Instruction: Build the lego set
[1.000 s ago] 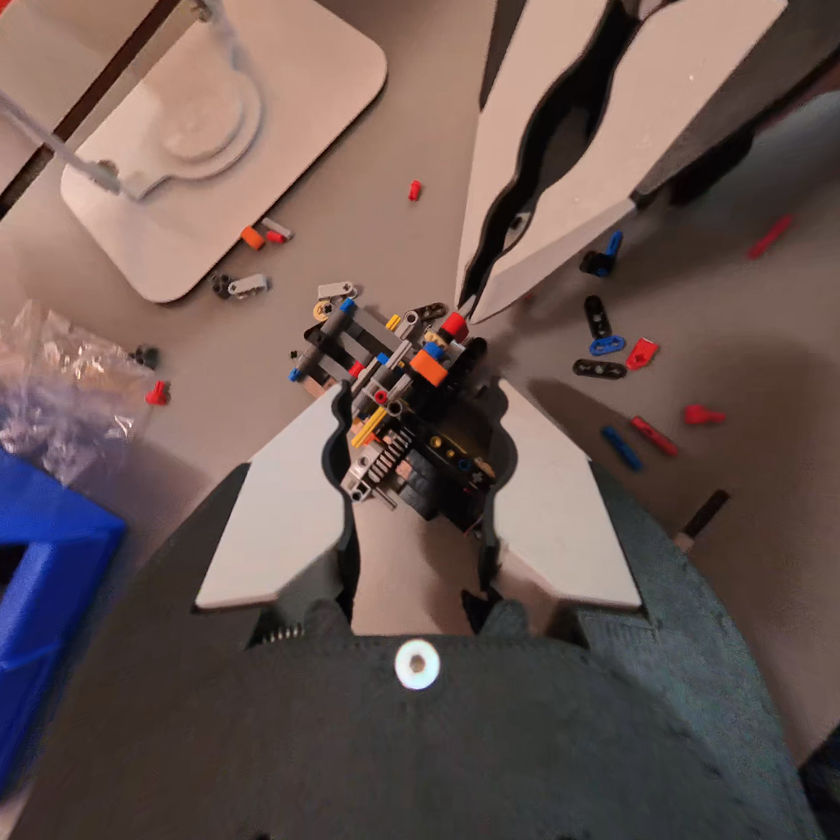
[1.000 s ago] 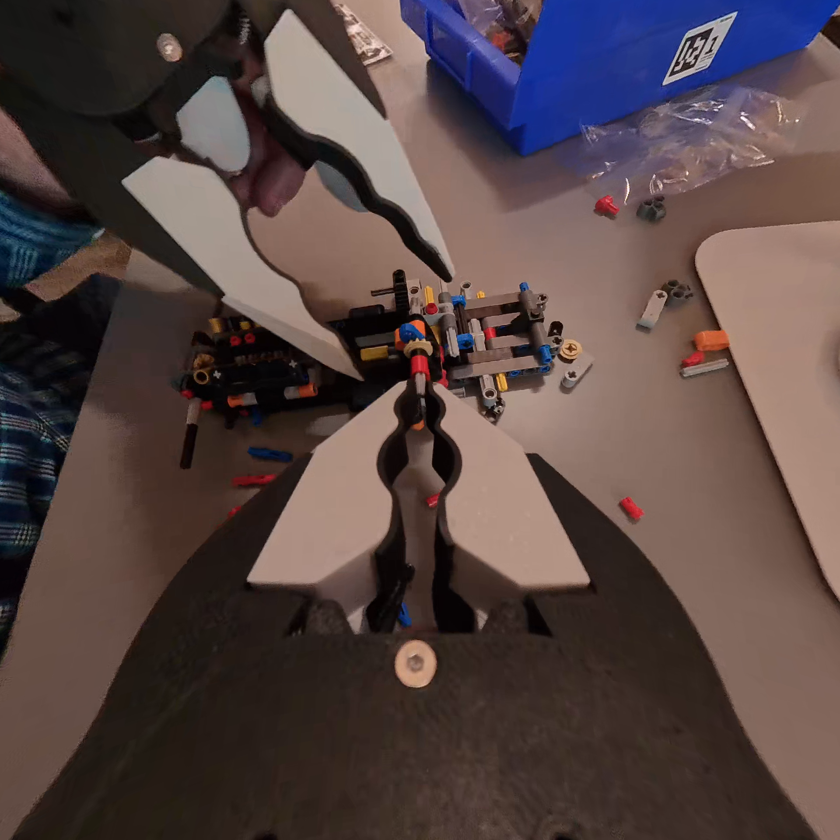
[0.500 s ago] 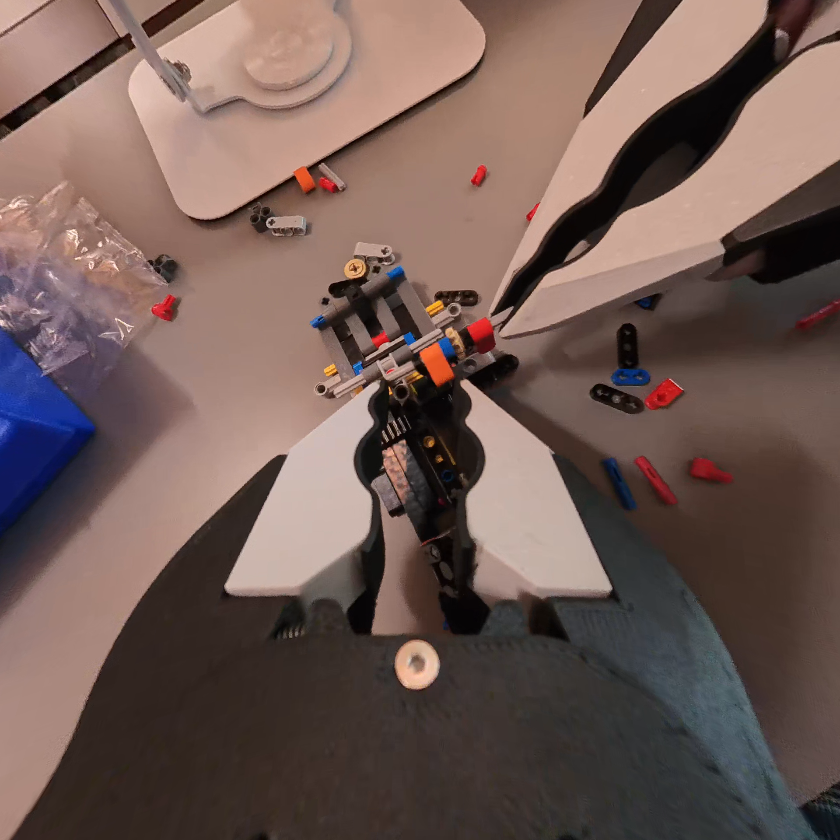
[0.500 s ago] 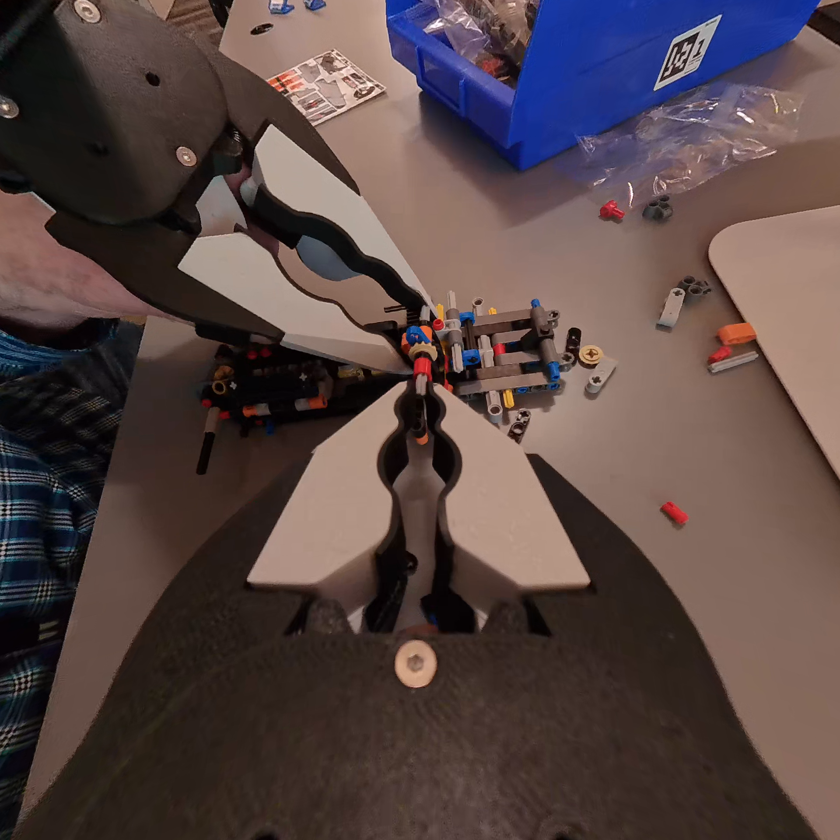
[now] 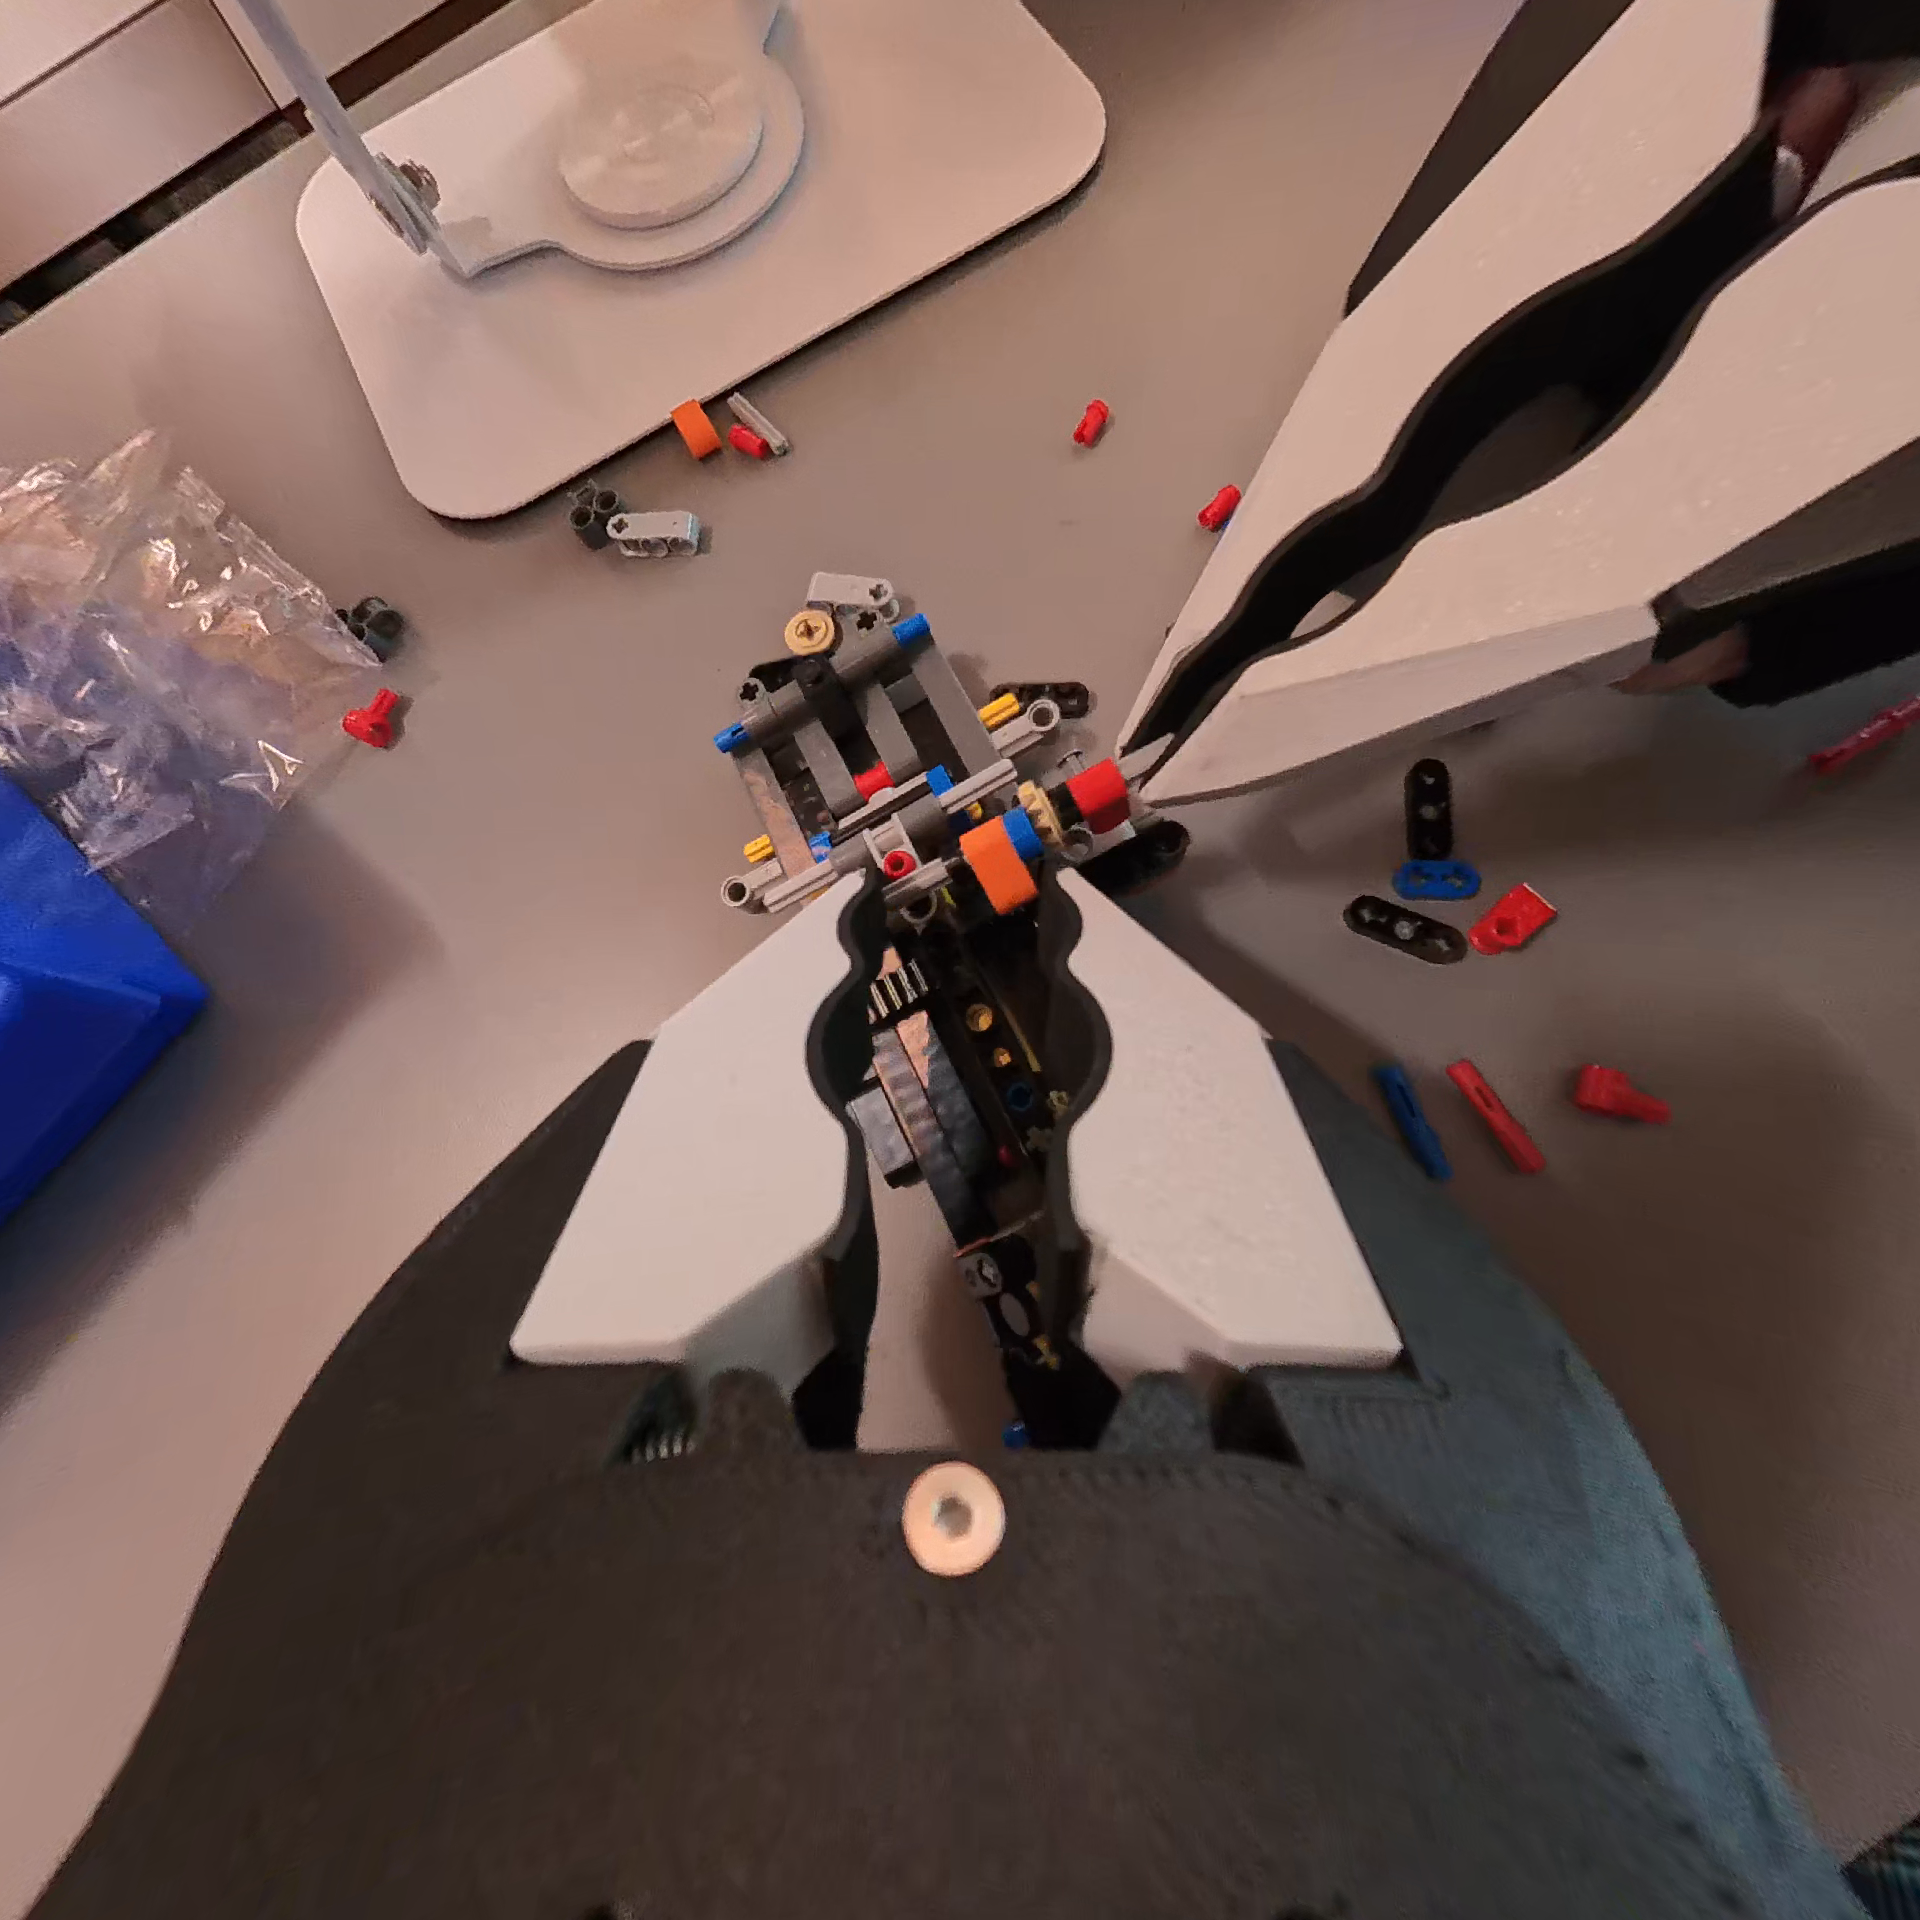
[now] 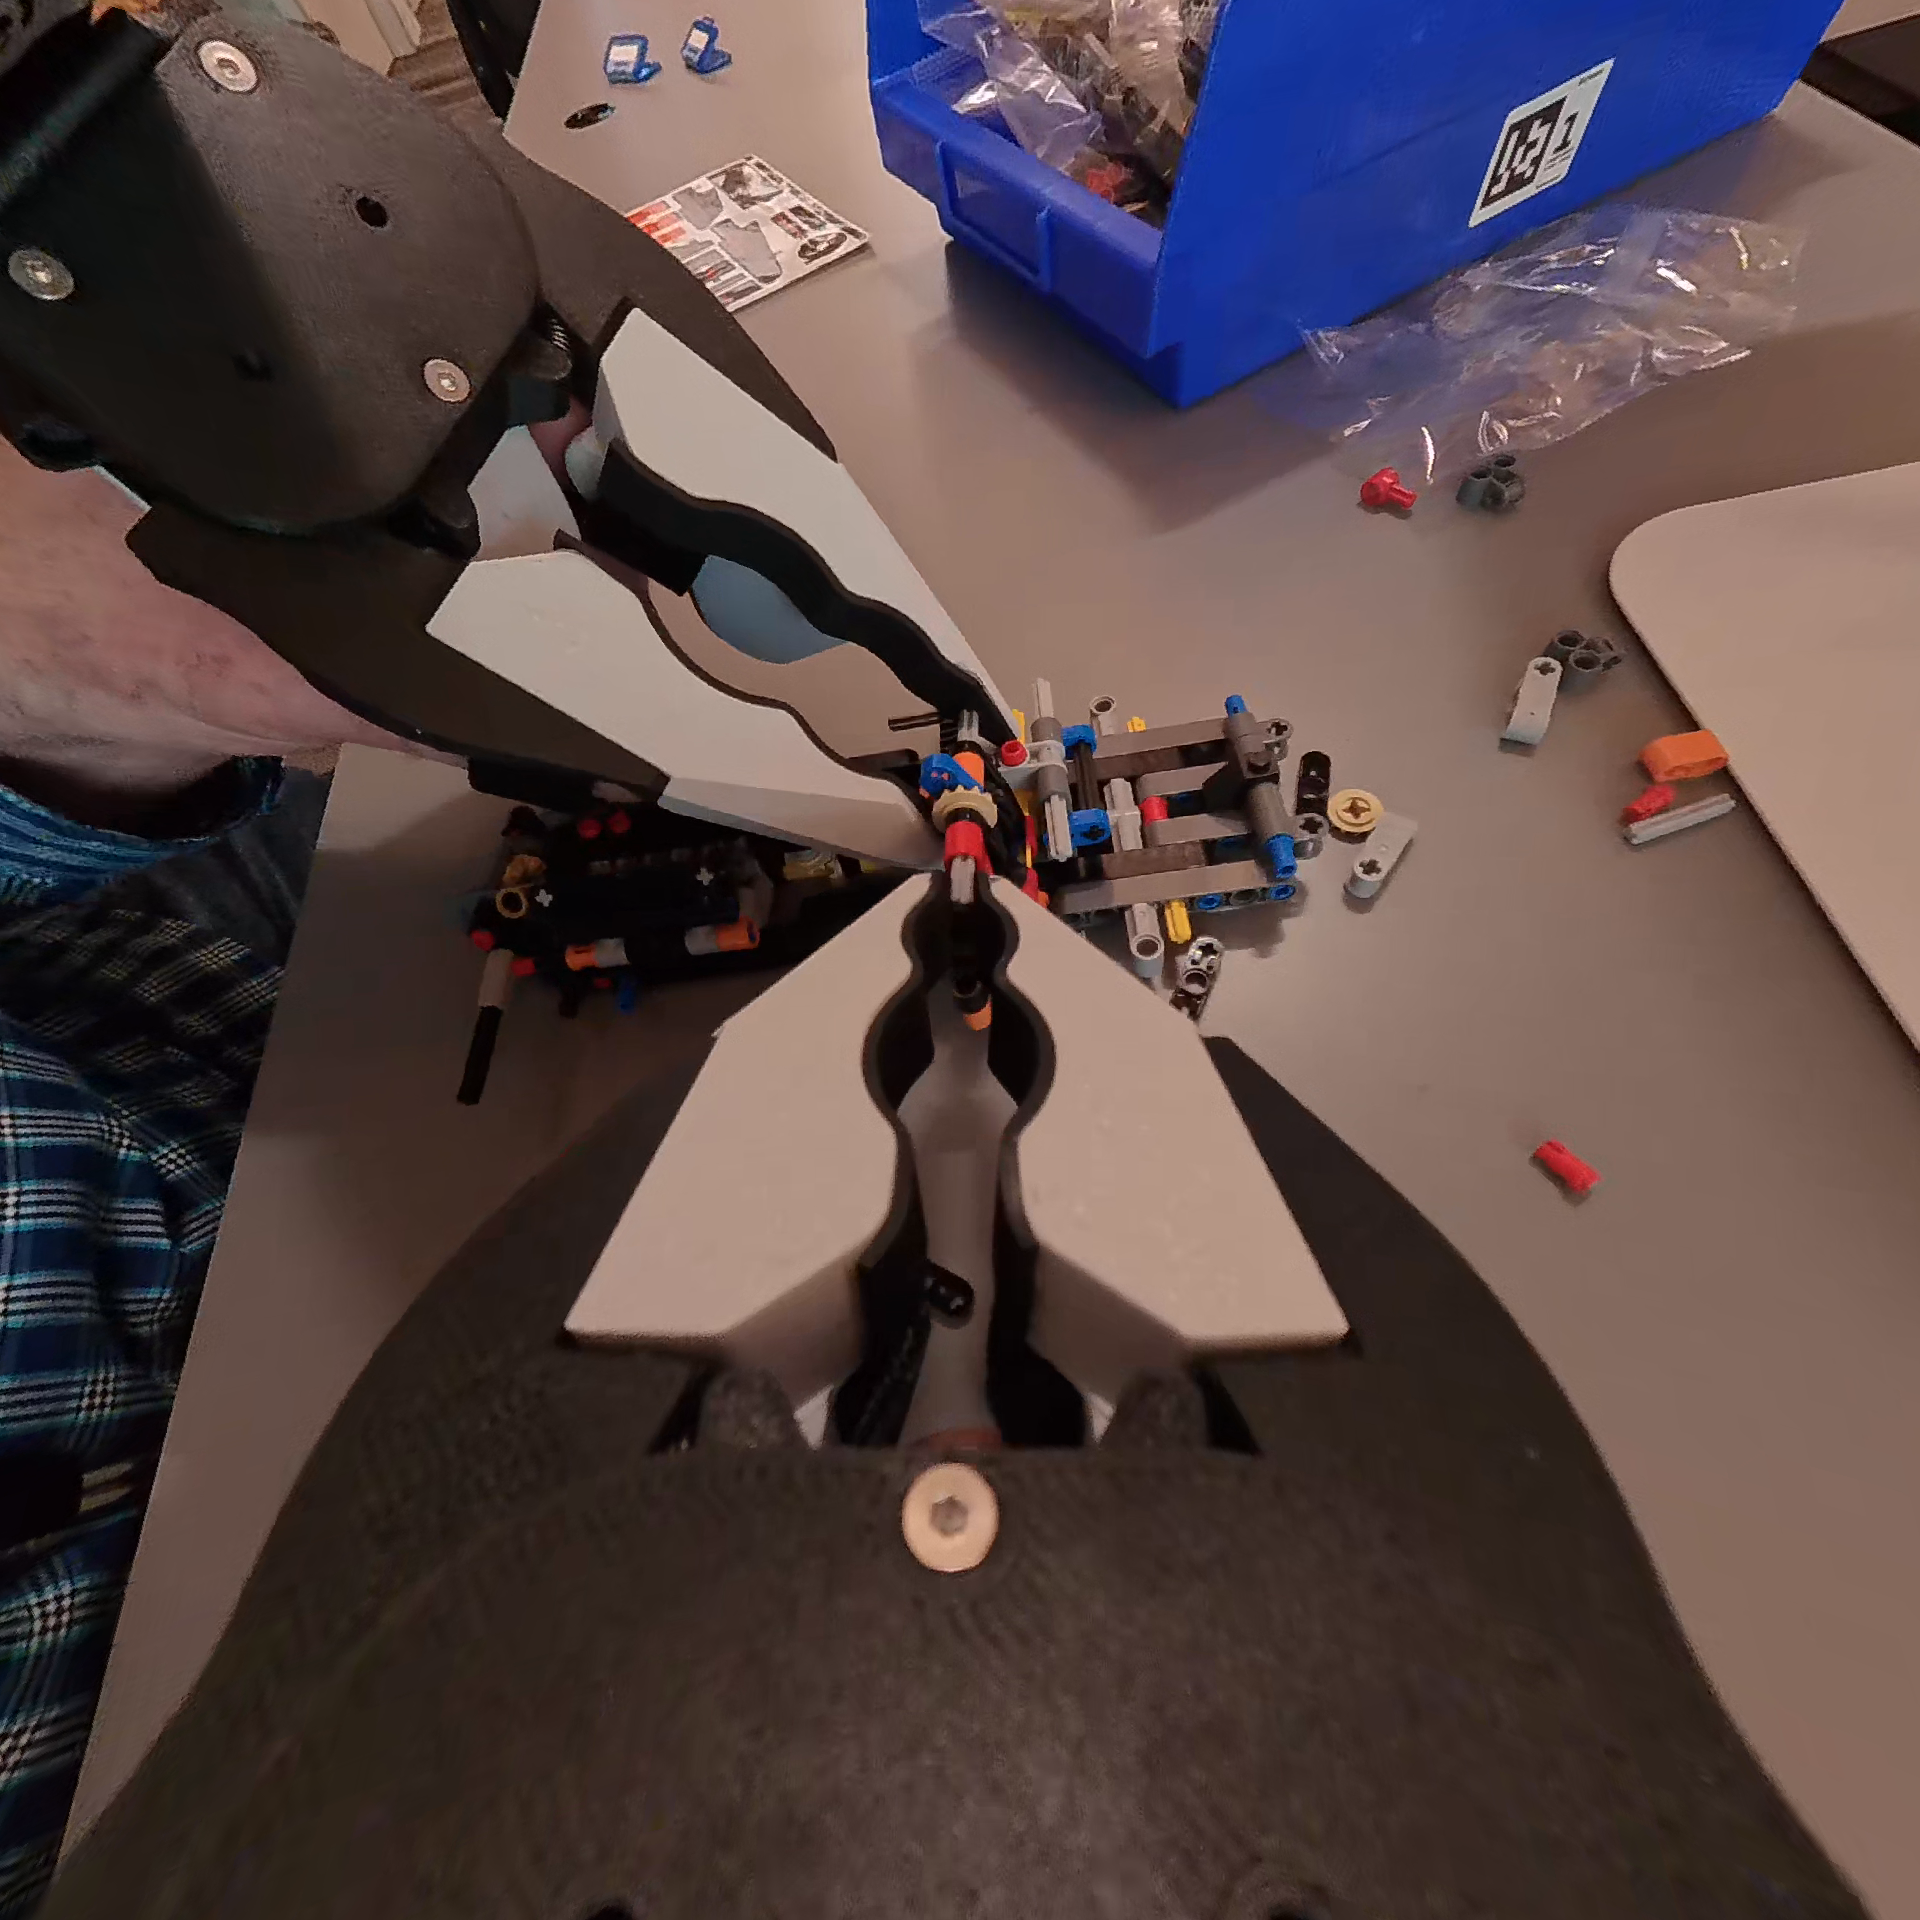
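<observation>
- Lego model (image 5: 883, 769) on tabletop (image 5: 1039, 312): left hand-held gripper (image 5: 956, 904) clamps its dark rear.
- Right hand-held gripper (image 6: 961, 883) pinches grey axle (image 6: 963, 878) w/ red bush.
- Only right view: sticker sheet (image 6: 748, 223), bin (image 6: 1299, 208) contents.

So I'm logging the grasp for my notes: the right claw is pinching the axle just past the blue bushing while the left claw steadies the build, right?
Not quite: the bushing is red, not blue, as the right wrist view shows. The right claw is pinching the axle just past that red bushing while the left claw steadies the build.
</observation>
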`<action>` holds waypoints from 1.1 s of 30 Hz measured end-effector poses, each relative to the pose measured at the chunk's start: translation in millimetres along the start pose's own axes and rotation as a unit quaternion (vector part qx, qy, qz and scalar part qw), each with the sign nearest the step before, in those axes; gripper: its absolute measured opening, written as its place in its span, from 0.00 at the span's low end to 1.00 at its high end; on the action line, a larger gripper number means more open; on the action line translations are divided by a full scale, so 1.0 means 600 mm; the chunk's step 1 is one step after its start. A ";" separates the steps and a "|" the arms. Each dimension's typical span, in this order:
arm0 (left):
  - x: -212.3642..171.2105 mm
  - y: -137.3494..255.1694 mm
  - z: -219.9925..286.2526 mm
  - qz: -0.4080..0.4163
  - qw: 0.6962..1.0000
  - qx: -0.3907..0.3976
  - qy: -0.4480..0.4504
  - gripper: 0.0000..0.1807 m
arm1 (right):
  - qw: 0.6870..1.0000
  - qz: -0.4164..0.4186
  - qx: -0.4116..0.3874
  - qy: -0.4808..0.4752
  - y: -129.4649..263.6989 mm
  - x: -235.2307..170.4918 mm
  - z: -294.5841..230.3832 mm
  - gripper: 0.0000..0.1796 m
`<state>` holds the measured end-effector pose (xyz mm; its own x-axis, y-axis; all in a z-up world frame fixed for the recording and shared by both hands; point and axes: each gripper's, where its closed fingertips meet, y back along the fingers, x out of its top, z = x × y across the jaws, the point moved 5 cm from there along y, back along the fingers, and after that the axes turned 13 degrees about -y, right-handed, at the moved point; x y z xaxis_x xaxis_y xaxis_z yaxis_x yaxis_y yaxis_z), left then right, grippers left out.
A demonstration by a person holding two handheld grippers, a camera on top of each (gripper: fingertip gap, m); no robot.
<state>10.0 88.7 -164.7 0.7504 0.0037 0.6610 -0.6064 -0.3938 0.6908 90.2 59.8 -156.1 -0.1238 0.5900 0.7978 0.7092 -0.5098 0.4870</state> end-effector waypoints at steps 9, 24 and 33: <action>0.000 0.001 -0.001 -0.008 1.000 0.015 0.005 0.15 | 1.000 0.011 -0.003 -0.008 -0.001 0.001 -0.002 0.00; -0.003 0.000 0.002 -0.023 0.999 0.012 -0.039 0.14 | 1.000 -0.004 0.006 0.007 -0.004 -0.004 -0.006 0.01; -0.003 -0.001 0.002 -0.025 0.997 0.009 -0.069 0.13 | 1.000 -0.010 0.016 0.008 -0.003 -0.006 -0.007 0.01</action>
<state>9.7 87.6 -166.6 0.8099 -0.1022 0.5776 -0.5629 -0.4124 0.7163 86.4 56.2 -158.4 -0.1483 0.5900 0.7937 0.7289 -0.4772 0.4909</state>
